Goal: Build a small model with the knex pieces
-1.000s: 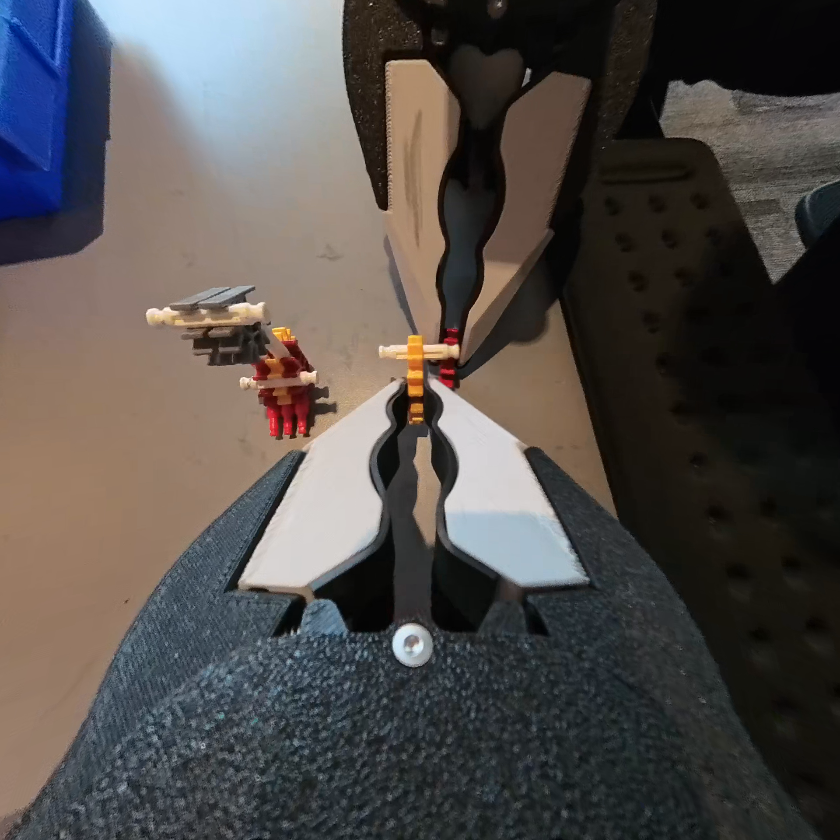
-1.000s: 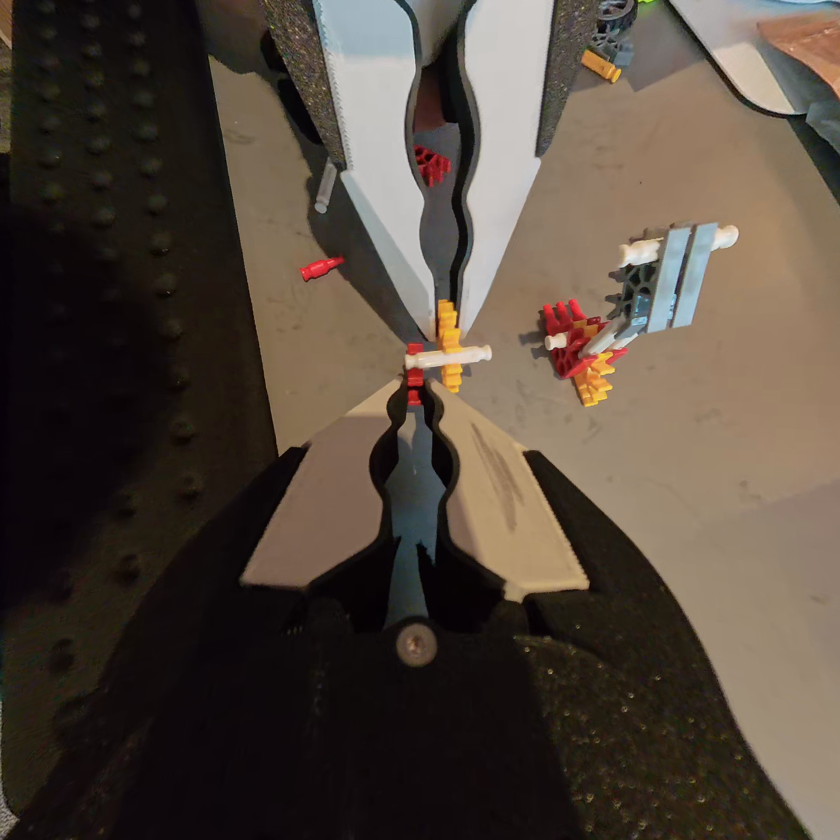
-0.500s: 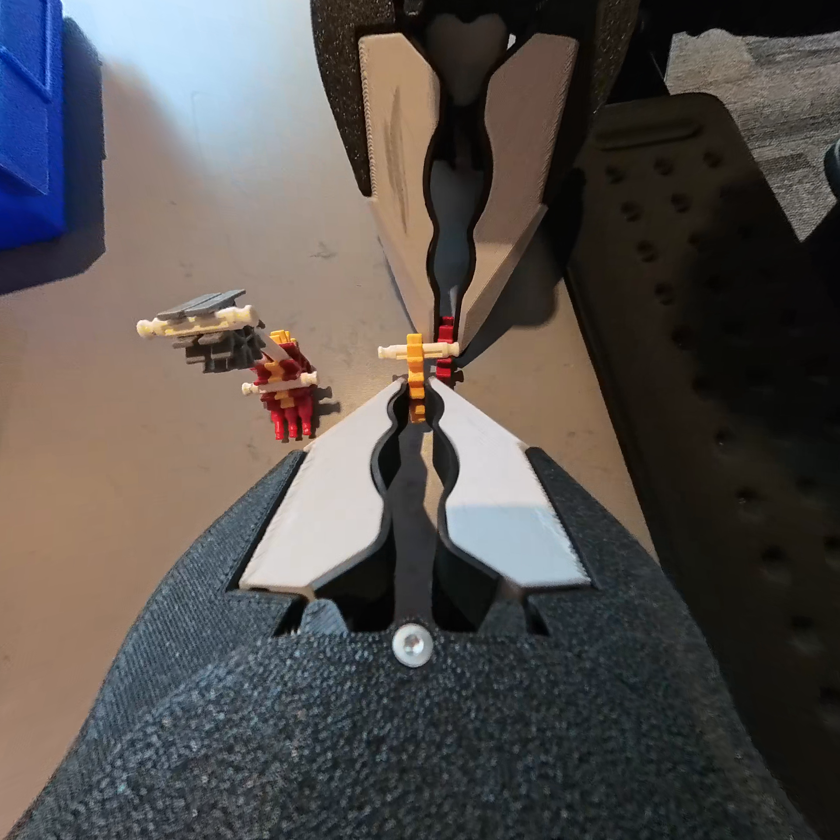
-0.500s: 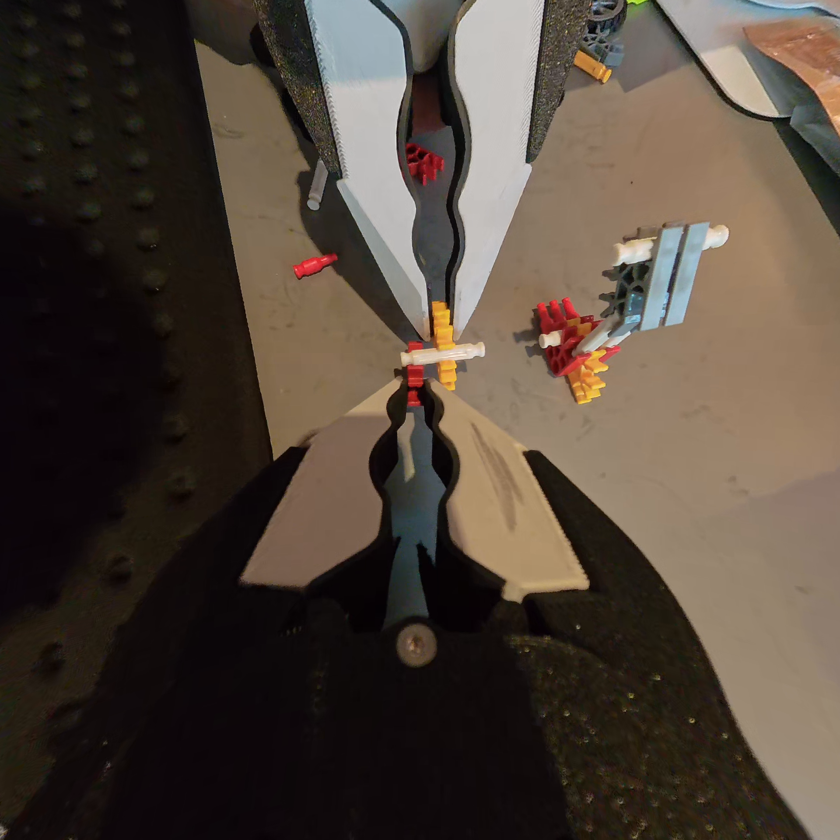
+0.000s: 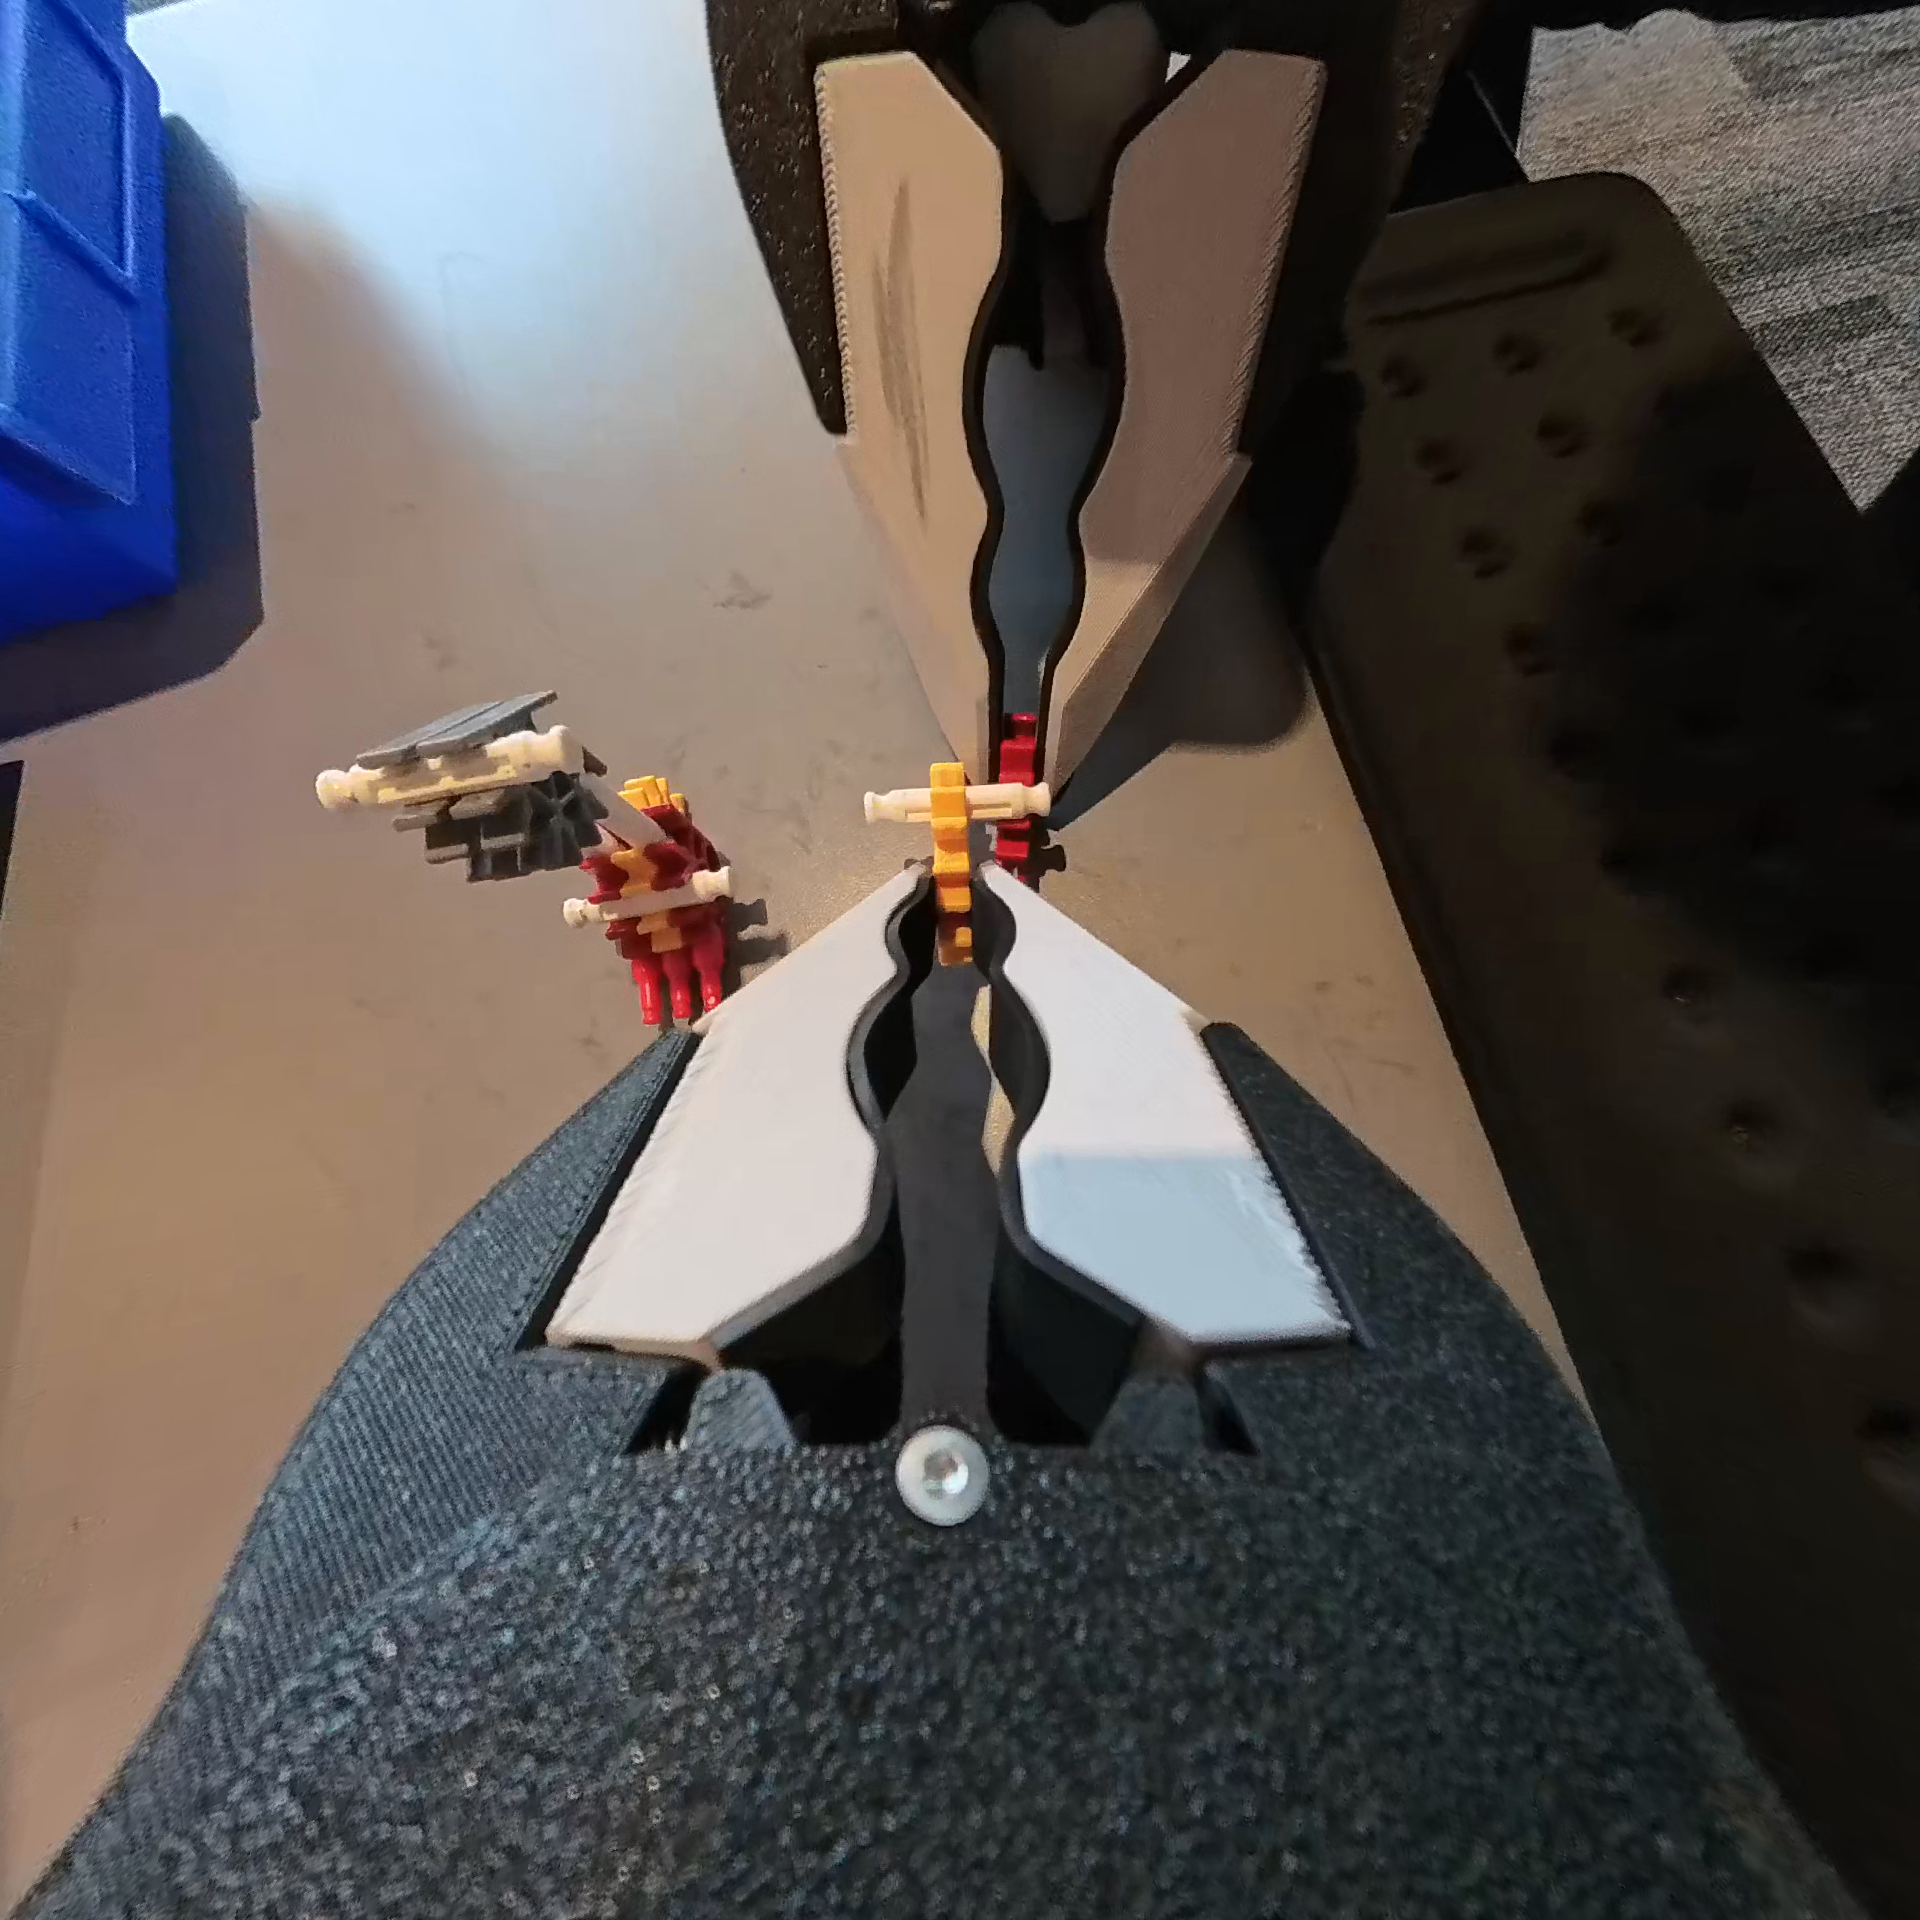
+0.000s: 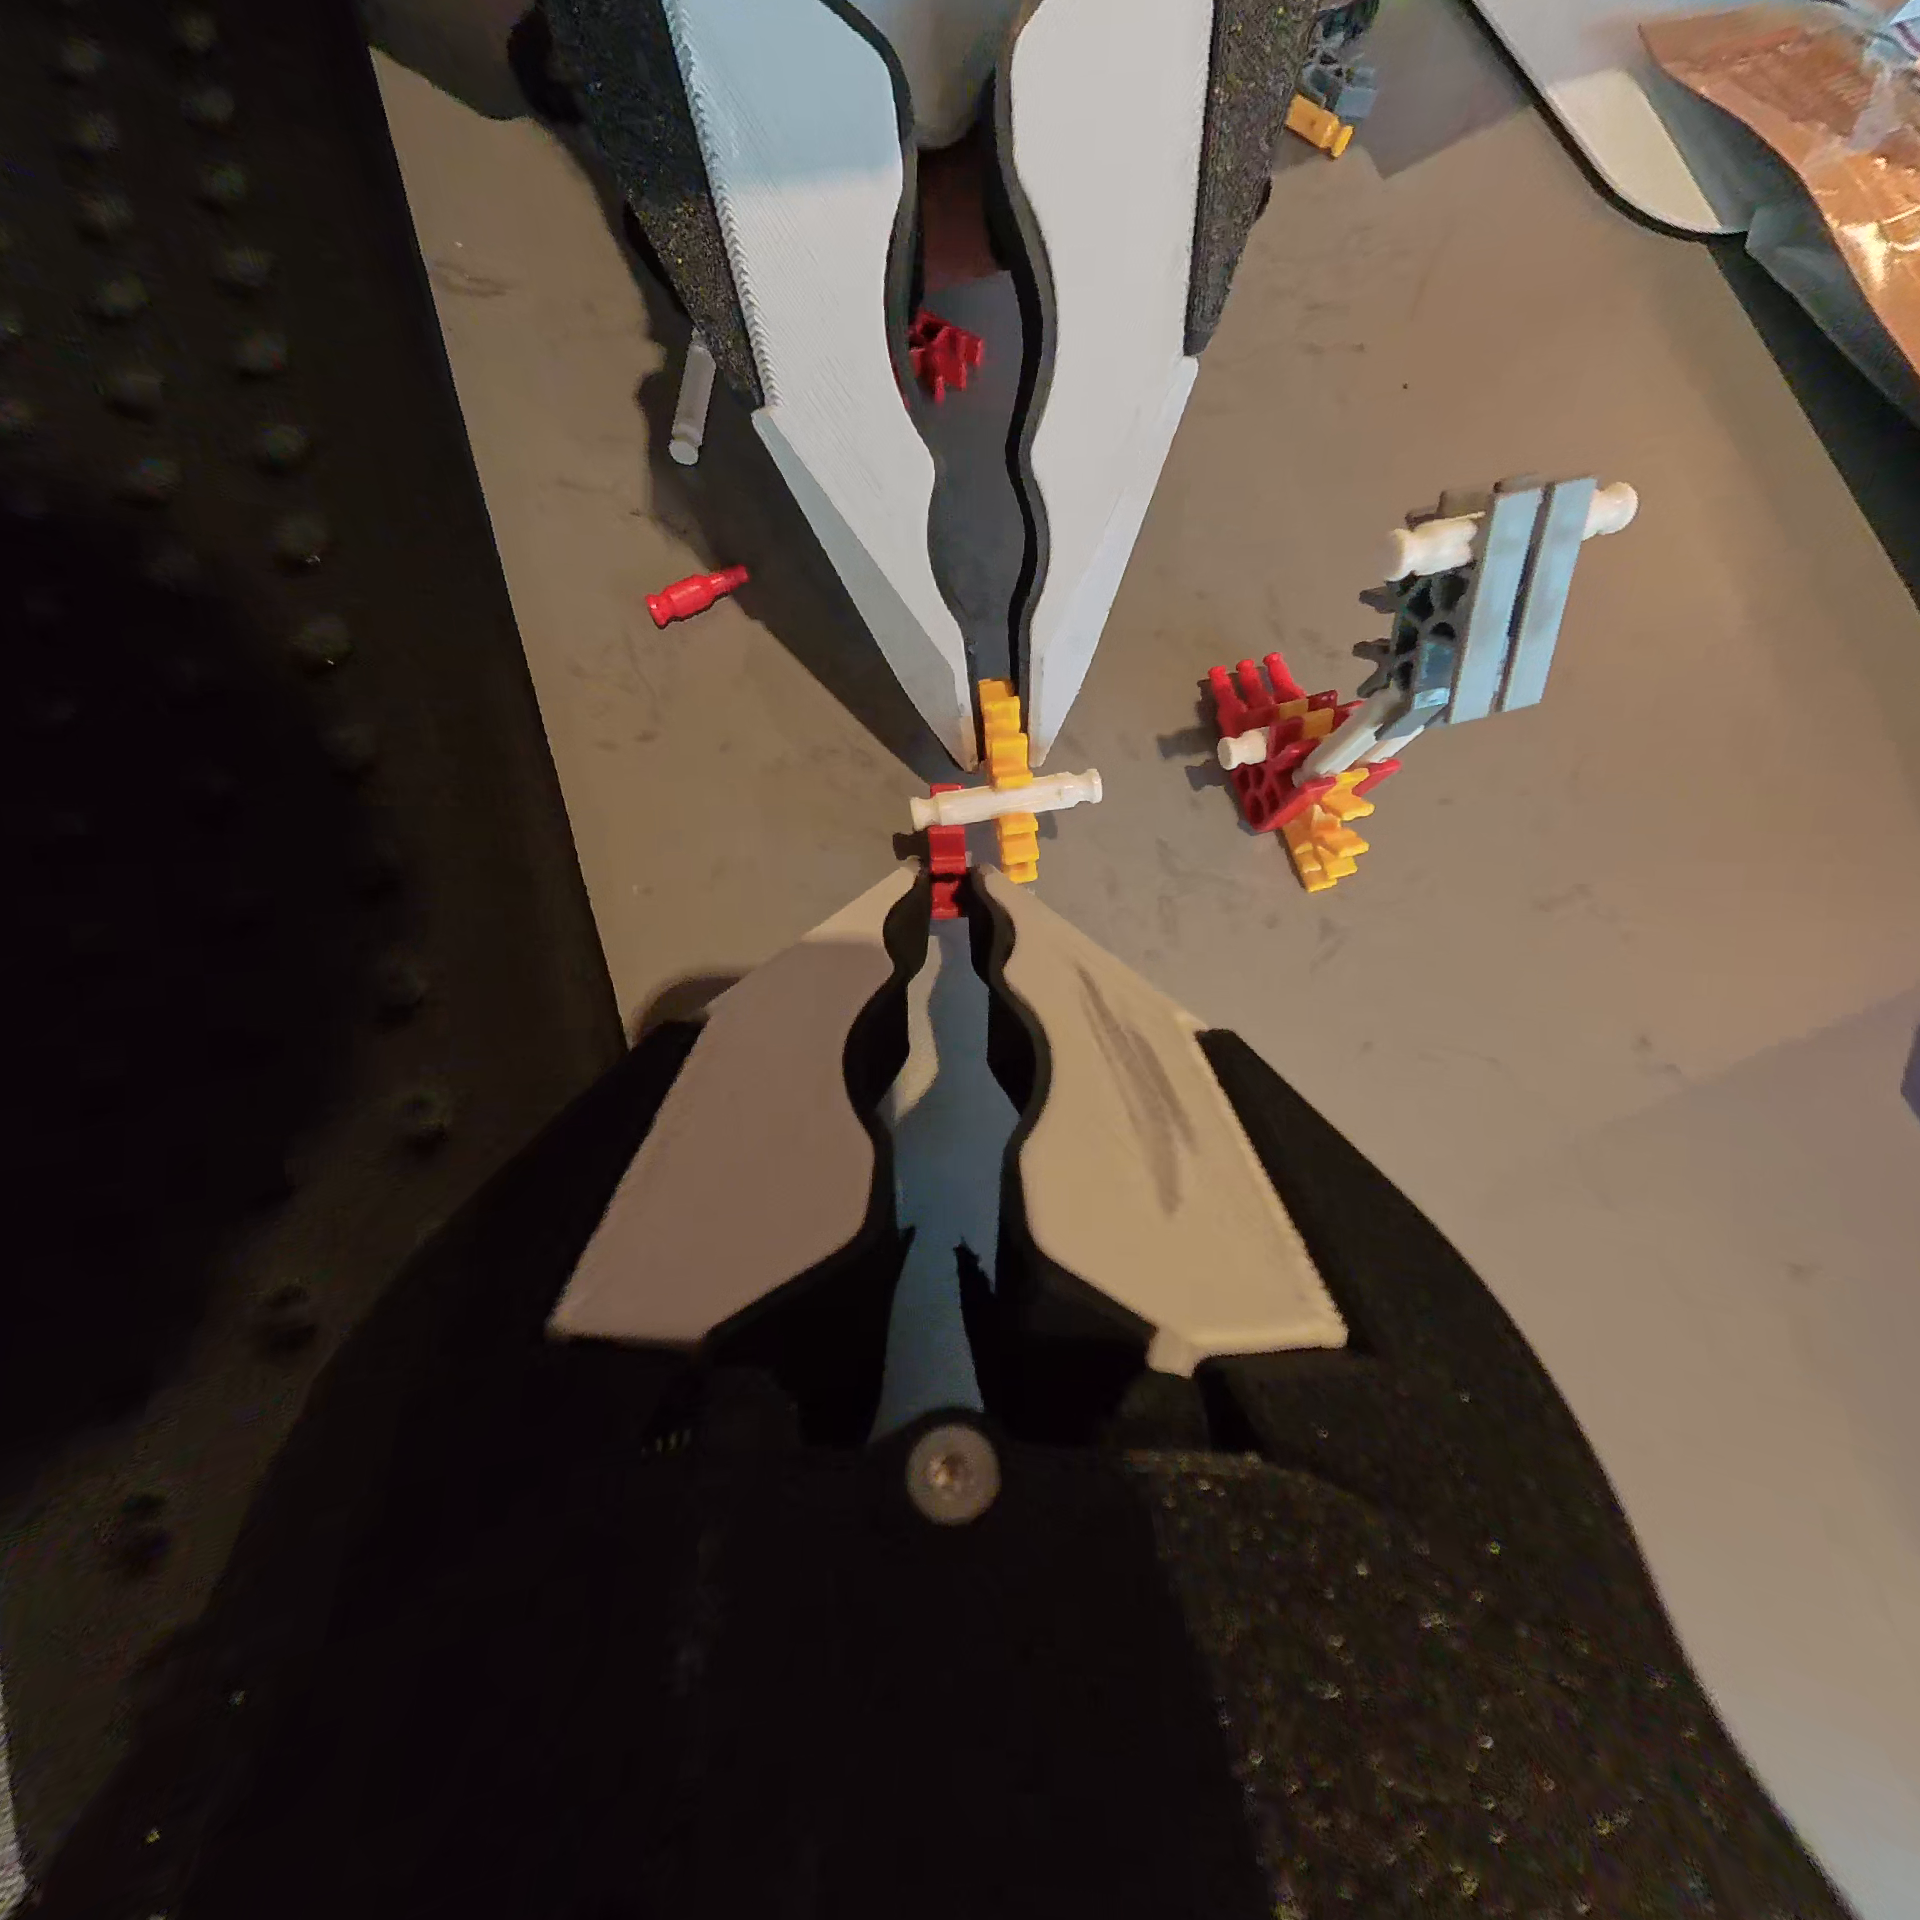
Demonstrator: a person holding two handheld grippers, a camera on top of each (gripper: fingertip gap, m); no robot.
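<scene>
- My left gripper and my right gripper met tip to tip over the tabletop, each facing the other.
- Between them sat a small connector piece held in my left jaws, and just beside it a second connector held in my right jaws; a short rod ran crosswise through both.
- In the left wrist view, a built cluster of pieces lay on the tabletop to the left of the jaws, apart from them.
- A bin stood farther left and behind.
- In the right wrist view, a loose peg lay left of the left gripper.
- A studded mat lay along the tabletop's edge.
</scene>
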